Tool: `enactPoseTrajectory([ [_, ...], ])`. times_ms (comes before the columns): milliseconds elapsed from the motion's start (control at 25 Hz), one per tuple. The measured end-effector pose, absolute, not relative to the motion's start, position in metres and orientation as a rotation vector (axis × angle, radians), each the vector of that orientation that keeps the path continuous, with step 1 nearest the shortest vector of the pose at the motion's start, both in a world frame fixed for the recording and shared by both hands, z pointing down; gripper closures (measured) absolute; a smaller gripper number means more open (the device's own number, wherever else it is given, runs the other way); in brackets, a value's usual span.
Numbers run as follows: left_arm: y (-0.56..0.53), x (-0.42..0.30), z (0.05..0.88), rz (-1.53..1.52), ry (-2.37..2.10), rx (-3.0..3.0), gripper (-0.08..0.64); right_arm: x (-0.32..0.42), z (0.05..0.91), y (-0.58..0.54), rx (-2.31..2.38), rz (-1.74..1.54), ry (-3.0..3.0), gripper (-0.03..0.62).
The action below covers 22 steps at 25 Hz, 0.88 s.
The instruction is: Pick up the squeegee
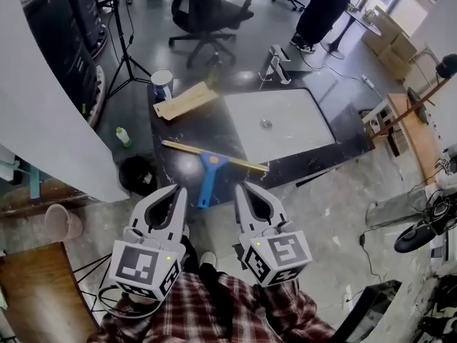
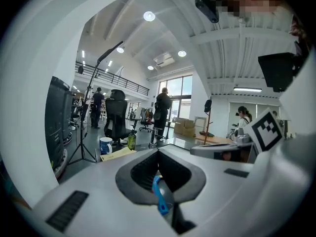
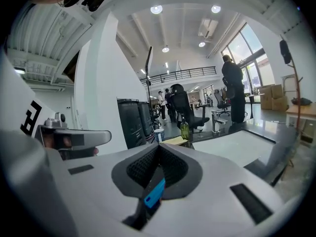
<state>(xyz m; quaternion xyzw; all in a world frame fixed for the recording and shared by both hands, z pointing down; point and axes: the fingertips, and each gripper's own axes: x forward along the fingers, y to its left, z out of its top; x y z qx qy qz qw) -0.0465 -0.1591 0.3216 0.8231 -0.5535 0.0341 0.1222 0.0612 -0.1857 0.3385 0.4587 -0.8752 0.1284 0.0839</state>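
Note:
The squeegee lies on the near edge of the black table, its blue handle pointing toward me and its long yellowish blade crosswise. My left gripper and right gripper hover side by side just short of the table, either side of the handle and not touching it. Both have their jaws together with nothing held. Below the jaw opening the blue handle shows in the left gripper view, with the left gripper shut above it. The right gripper view shows the handle under the shut right gripper.
A white basin is set in the table's right half. A mug and a tan envelope sit at the far left. A black bin stands left of the table, with a tripod, an office chair and a standing person beyond.

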Motion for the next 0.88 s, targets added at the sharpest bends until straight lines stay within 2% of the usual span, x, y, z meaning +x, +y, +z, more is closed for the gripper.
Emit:
enactPoseTrajectory([
  [400, -0.247, -0.1, 0.329, 0.089, -1.491, 2.471, 0.551, 0.019, 0.331, -0.275, 1.519, 0.369, -2.523, 0.58],
  [880, -0.295, -0.107, 0.337, 0.084, -1.424, 2.466, 0.551, 0.02, 0.35, -0.308, 1.514, 0.506, -2.436, 0.578],
])
